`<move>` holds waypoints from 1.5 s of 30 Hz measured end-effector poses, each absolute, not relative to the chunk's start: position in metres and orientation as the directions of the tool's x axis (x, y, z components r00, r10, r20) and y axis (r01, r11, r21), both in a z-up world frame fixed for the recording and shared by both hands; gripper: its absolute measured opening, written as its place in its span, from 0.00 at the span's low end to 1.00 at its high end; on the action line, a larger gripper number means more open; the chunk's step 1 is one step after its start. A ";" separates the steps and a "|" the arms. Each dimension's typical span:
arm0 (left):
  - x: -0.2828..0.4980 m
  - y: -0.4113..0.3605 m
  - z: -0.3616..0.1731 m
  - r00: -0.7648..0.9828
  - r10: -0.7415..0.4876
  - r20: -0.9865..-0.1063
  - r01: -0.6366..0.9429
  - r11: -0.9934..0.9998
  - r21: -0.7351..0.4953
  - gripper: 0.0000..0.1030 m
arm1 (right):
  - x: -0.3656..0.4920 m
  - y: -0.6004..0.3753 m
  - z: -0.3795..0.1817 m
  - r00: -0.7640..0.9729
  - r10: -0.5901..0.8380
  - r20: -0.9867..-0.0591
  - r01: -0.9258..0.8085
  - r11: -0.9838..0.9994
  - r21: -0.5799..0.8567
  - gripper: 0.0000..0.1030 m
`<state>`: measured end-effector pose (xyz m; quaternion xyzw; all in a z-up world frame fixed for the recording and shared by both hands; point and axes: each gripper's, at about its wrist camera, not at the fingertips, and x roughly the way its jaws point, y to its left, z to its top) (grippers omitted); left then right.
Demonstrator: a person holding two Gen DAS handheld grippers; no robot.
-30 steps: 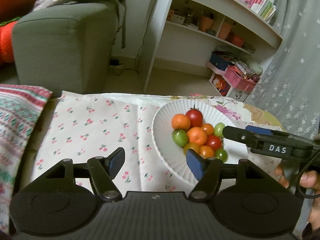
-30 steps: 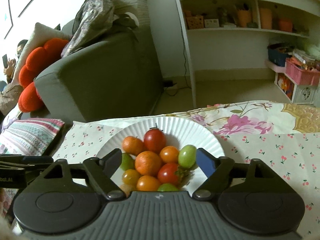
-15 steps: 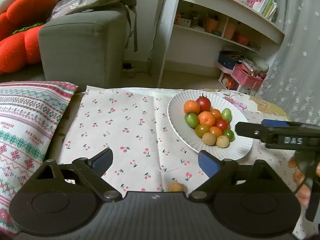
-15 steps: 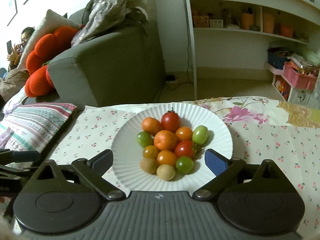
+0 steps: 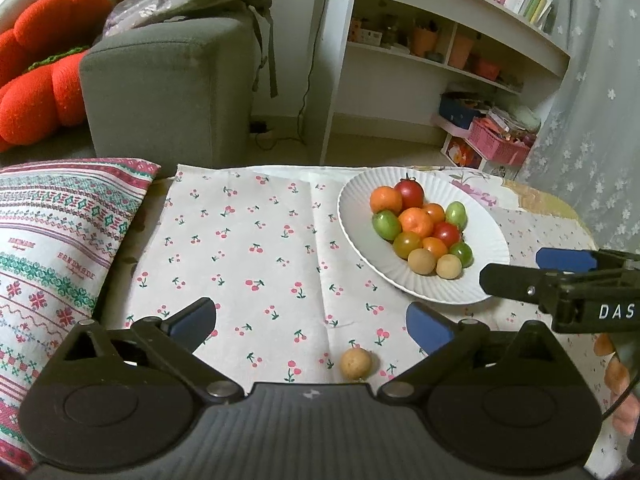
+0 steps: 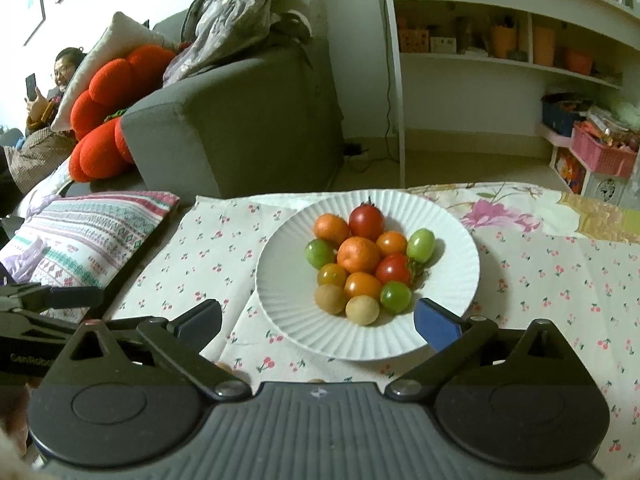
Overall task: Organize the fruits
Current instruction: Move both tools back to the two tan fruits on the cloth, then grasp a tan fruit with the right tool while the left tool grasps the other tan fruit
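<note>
Since one brown fruit [image 5: 355, 363] sits alone low in the frame, off the plate [image 5: 360, 232], both claws, left claw [image 5: 312, 322] and right claw [image 6: 318, 316], hang wide, holding nothing.

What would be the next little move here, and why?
Probably lower the left gripper over the tan fruit lying alone on the cherry-print cloth and close on it. Its jaws are open and empty, the fruit sits between them near the camera, and every other fruit is already on the white plate.
</note>
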<state>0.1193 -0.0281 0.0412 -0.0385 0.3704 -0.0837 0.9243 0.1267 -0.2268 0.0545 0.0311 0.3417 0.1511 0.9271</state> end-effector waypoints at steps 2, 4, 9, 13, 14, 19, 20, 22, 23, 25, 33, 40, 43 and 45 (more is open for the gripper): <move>0.120 -0.029 0.040 0.703 -0.187 -0.686 0.131 0.982 -0.133 0.91 | 0.125 -0.227 0.052 0.709 0.304 -0.637 -0.249 0.952 0.177 0.99; 0.120 -0.030 0.038 0.695 -0.187 -0.694 0.138 0.982 -0.127 0.91 | 0.123 -0.228 0.050 0.695 0.309 -0.649 -0.239 0.951 0.197 0.99; 0.122 -0.034 0.031 0.673 -0.183 -0.716 0.149 0.983 -0.110 0.91 | 0.115 -0.227 0.044 0.663 0.324 -0.675 -0.231 0.946 0.227 0.99; 0.123 -0.038 0.023 0.650 -0.181 -0.738 0.172 0.981 -0.089 0.91 | 0.112 -0.226 0.036 0.625 0.337 -0.704 -0.233 0.941 0.244 0.99; 0.123 -0.040 0.021 0.647 -0.180 -0.741 0.179 0.980 -0.083 0.91 | 0.111 -0.226 0.034 0.618 0.339 -0.709 -0.234 0.941 0.245 0.99; 0.124 -0.048 0.011 0.630 -0.171 -0.758 0.210 0.977 -0.046 0.91 | 0.113 -0.225 0.023 0.595 0.331 -0.732 -0.223 0.944 0.245 0.99; 0.124 -0.048 0.009 0.627 -0.172 -0.760 0.214 0.976 -0.043 0.91 | 0.113 -0.225 0.022 0.591 0.331 -0.736 -0.218 0.944 0.249 0.99; 0.125 -0.047 0.007 0.625 -0.169 -0.762 0.217 0.975 -0.039 0.91 | 0.115 -0.226 0.018 0.582 0.334 -0.741 -0.213 0.942 0.258 0.99; 0.125 -0.047 0.005 0.622 -0.171 -0.764 0.219 0.975 -0.040 0.91 | 0.116 -0.226 0.017 0.577 0.336 -0.744 -0.212 0.942 0.261 0.99; 0.126 -0.049 0.003 0.615 -0.183 -0.767 0.235 0.971 -0.044 0.91 | 0.117 -0.225 0.014 0.570 0.337 -0.749 -0.212 0.942 0.262 0.98; 0.130 -0.054 -0.006 0.600 -0.198 -0.775 0.281 0.959 -0.028 0.90 | 0.121 -0.227 0.008 0.548 0.360 -0.755 -0.211 0.933 0.291 0.86; 0.136 -0.061 -0.020 0.590 -0.187 -0.786 0.315 0.949 0.011 0.90 | 0.129 -0.225 -0.005 0.532 0.343 -0.774 -0.205 0.939 0.276 0.75; 0.137 -0.065 -0.023 0.589 -0.195 -0.784 0.334 0.942 0.017 0.90 | 0.131 -0.224 -0.012 0.527 0.334 -0.782 -0.205 0.942 0.265 0.71; 0.137 -0.068 -0.026 0.594 -0.203 -0.778 0.359 0.933 0.031 0.90 | 0.133 -0.224 -0.015 0.524 0.331 -0.785 -0.210 0.943 0.257 0.68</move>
